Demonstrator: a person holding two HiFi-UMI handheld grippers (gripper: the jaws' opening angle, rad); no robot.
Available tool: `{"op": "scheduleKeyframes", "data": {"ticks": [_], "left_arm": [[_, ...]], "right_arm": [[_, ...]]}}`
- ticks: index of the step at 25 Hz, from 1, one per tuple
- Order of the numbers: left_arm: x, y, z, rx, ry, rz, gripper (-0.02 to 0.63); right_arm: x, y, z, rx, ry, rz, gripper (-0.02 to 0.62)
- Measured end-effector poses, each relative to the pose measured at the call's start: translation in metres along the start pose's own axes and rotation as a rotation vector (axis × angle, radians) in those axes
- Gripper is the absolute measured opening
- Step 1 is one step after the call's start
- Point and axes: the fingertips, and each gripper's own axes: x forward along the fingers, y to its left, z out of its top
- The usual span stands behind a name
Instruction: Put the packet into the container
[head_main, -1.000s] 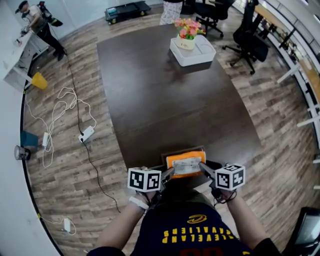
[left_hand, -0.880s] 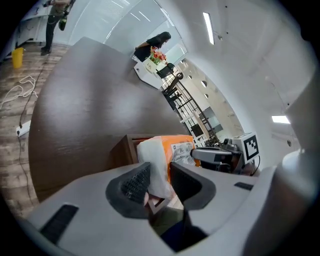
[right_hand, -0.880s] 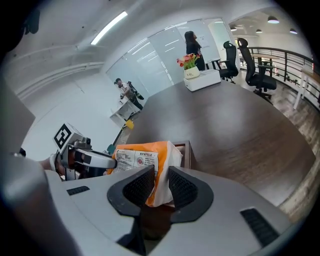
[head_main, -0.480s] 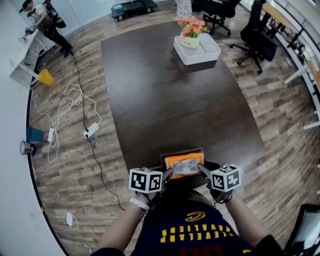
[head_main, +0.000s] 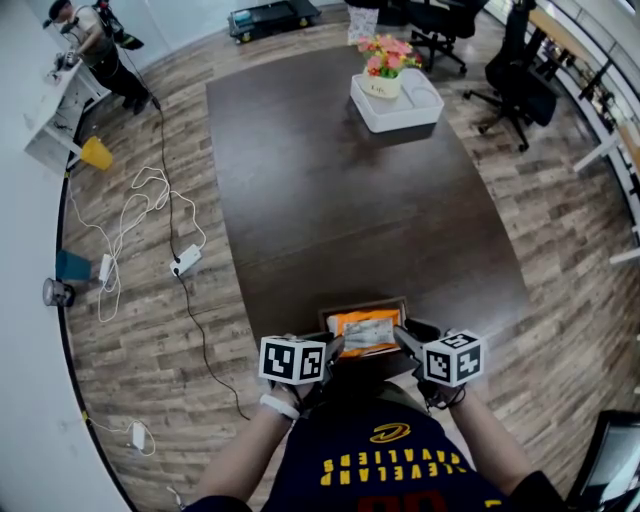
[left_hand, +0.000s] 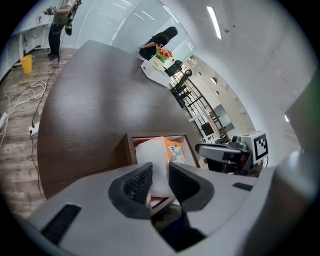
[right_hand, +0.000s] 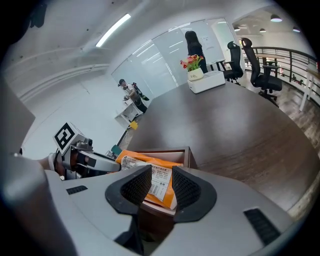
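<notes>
The orange plastic packet (head_main: 365, 331) with a white printed label lies partly inside the small brown open-topped wooden container (head_main: 365, 303). Its two ends ride up over the container's near side. The container sits at the near edge of the tabletop (head_main: 340, 180), about midway along it, right in front of the person.

The left gripper (head_main: 335, 348) has the packet's pale, crinkled left end (left_hand: 159, 160) between its jaws. The jaws are narrowly apart and closing, and both pads lie against the plastic. The right gripper (head_main: 405, 341) has the labelled right corner of the packet (right_hand: 157, 175) between its jaws. These are also only slightly apart, but they are opening, and the pads do not clearly press on the packet. In the left gripper view the container wall (left_hand: 125, 150) stands just beyond the left gripper's (left_hand: 160, 176) tips. The right gripper view shows the box rim (right_hand: 186, 155) behind the right gripper's (right_hand: 161, 182) tips.

The tabletop is dark brown wood, long and bare through the middle. Near its far edge sits a white rectangular tray (head_main: 412, 108) holding a pot of pink and orange flowers (head_main: 385, 62). Off the far right corner are black office chairs (head_main: 520, 70). On the wood-patterned floor to the left lie white cables and a power strip (head_main: 185, 262), with a yellow bucket (head_main: 97, 153) further back. A person (head_main: 95, 40) stands at a white counter in the far left corner.
</notes>
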Motion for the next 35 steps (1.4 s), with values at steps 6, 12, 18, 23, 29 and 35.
{"op": "scheduleKeyframes", "data": {"ticks": [6, 12, 18, 23, 29, 35], "left_arm": [[0.003, -0.004, 0.0, 0.02, 0.004, 0.023, 0.101], [0.005, -0.006, -0.004, 0.021, -0.002, 0.022, 0.103], [0.004, -0.006, -0.004, 0.022, -0.013, 0.03, 0.11], [0.002, -0.008, -0.001, 0.032, -0.037, 0.025, 0.126], [0.0, -0.01, -0.001, 0.035, -0.053, 0.017, 0.149], [-0.005, -0.013, 0.001, 0.054, -0.063, 0.033, 0.159]], "right_arm": [[-0.004, 0.007, -0.003, 0.009, -0.012, 0.013, 0.115], [-0.006, 0.006, -0.009, 0.012, -0.017, 0.011, 0.115], [-0.007, 0.011, -0.009, 0.003, -0.016, 0.019, 0.115], [-0.006, 0.018, -0.01, 0.005, -0.011, 0.045, 0.114], [-0.008, 0.024, -0.009, 0.003, -0.014, 0.071, 0.114], [-0.012, 0.026, -0.003, -0.002, -0.027, 0.077, 0.114]]}}
